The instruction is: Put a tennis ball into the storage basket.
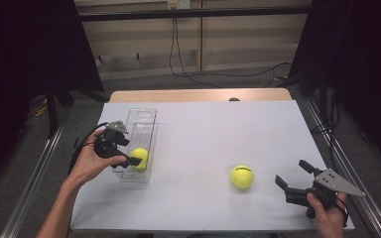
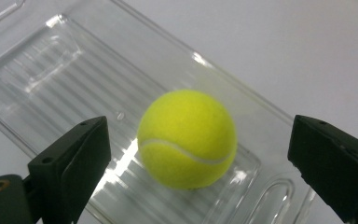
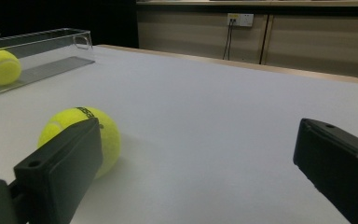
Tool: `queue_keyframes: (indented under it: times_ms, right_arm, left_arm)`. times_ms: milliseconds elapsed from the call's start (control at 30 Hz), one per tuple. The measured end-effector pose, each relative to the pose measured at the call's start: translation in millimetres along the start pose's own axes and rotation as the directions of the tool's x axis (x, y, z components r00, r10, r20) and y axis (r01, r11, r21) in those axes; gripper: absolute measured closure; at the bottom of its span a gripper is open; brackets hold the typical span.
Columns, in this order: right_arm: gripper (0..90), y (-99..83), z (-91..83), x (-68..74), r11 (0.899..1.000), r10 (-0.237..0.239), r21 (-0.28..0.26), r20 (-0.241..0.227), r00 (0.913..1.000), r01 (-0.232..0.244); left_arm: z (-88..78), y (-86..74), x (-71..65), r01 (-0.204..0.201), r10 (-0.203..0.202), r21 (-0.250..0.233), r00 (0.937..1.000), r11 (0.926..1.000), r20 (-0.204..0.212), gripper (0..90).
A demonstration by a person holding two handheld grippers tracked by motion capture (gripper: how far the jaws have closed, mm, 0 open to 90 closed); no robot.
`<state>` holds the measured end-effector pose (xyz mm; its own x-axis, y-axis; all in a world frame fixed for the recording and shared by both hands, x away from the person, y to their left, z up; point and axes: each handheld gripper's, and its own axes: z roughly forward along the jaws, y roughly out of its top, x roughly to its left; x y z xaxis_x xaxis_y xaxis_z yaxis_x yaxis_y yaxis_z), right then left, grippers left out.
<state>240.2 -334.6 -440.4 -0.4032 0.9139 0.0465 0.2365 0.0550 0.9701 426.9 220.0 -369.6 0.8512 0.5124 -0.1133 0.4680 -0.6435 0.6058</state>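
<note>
My left gripper point(image 1: 129, 159) hides part of the ball point(image 1: 140, 157) in the tray point(image 1: 141, 115). From my right gripper, one jaw covers part of the other ball point(image 3: 77, 133). Its black print is too small to read.

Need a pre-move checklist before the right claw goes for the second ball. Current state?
1. Ball in tray resting on the clear tray floor: ok.
2. Left claw open, pads off that ball: ok.
3. Ball on table loose on the white table: ok.
4. Right claw open: ok.
5. Right claw lined up on the ball on table: not ok, it sits off to one side.
6. Space left in tray: ok.
</note>
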Motion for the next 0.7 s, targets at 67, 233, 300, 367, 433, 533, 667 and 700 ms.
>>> queue_keyframes:
  times_ms: [67,233,300,367,433,533,667,700]
  right_arm:
    - [0.8,0.0,-0.1,-0.3,1.0,0.001,0.0,0.0,1.0,-0.001]
    - [0.8,0.1,-0.1,0.1,1.0,0.0,0.0,0.0,1.0,0.0]
    - [0.8,0.1,-0.1,0.0,1.0,0.0,0.0,0.0,1.0,0.0]
    - [0.8,0.1,-0.2,-0.1,1.0,0.0,0.0,0.001,1.0,0.0]
    - [0.8,0.2,-0.3,-0.1,1.0,0.0,-0.001,0.0,1.0,0.0]
    - [0.8,0.2,0.1,0.0,1.0,0.0,0.0,-0.001,1.0,0.0]
    - [0.8,0.3,0.5,0.2,1.0,0.002,-0.001,-0.001,1.0,-0.002]
    - [0.8,0.3,0.4,0.0,1.0,0.0,-0.001,-0.001,1.0,0.0]
  left_arm:
    - [-2.6,-1.2,-0.3,0.015,-0.016,-0.034,0.9994,0.9993,-0.03,5.9]
    - [-6.0,-5.7,-3.2,0.061,-0.067,-0.147,0.9971,0.9873,-0.036,5.0]
    - [-6.4,-7.4,-5.4,0.066,-0.077,-0.183,0.9955,0.981,-0.055,5.0]
    - [-6.4,-9.8,-9.3,0.069,-0.087,-0.224,0.9936,0.9722,-0.072,4.4]
    - [-5.9,-12.8,-12.1,0.088,-0.108,-0.263,0.9921,0.9608,-0.063,4.3]
    - [-5.4,-14.9,-19.5,0.067,-0.104,-0.29,0.9879,0.9548,-0.114,3.0]
    - [-6.6,-19.9,-26.7,0.078,-0.138,-0.362,0.98,0.929,-0.144,2.8]
    - [-6.7,-22.3,-29.6,0.07,-0.15,-0.395,0.973,0.9159,-0.175,2.9]
